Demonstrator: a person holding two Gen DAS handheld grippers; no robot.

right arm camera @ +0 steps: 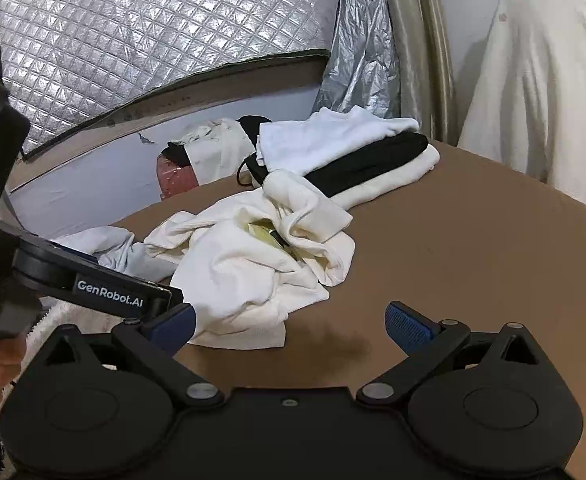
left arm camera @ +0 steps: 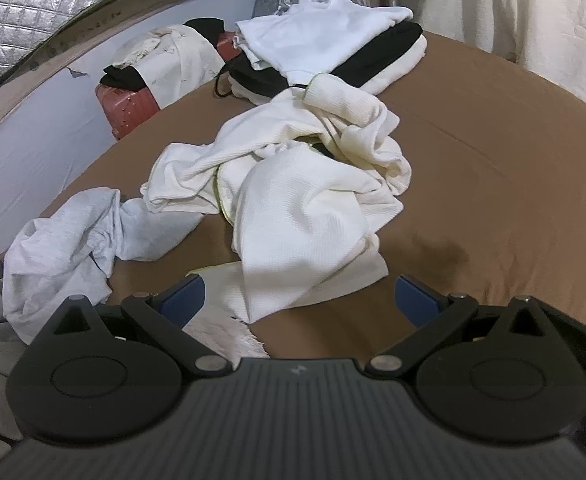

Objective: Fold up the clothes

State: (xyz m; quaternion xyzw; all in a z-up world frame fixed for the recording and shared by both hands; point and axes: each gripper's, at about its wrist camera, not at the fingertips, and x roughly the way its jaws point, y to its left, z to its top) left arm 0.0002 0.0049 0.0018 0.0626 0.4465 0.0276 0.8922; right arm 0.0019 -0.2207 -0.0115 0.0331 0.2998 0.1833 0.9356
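A brown bed (left arm camera: 473, 152) fills most of both views, curving away toward the top of the frame. Behind it, in the upper left, hangs a quilted silver sheet (right arm camera: 133, 28), and a cream cloth (right arm camera: 541, 80) drapes at the upper right.

At the centre of the left wrist view lies a crumpled cream waffle-knit garment (left arm camera: 301, 200), bunched and unfolded. Its lower edge reaches down between the blue pads of the left tongs (left arm camera: 299, 300), which stand wide apart and hold nothing. In the right wrist view the same garment (right arm camera: 253, 264) sits centre-left, its lower corner just beside the left-hand pad of the right tongs (right arm camera: 289, 326), also spread wide and empty above bare brown sheet.

A rumpled pale grey garment (left arm camera: 65, 248) lies at the lower left of the left wrist view, touching the cream one. Toward the top centre rests a folded stack (left arm camera: 333, 48) of white, black and cream clothes, its near edge meeting the crumpled garment. A red suitcase (left arm camera: 129, 108) stands beyond the bed's far edge, upper left.
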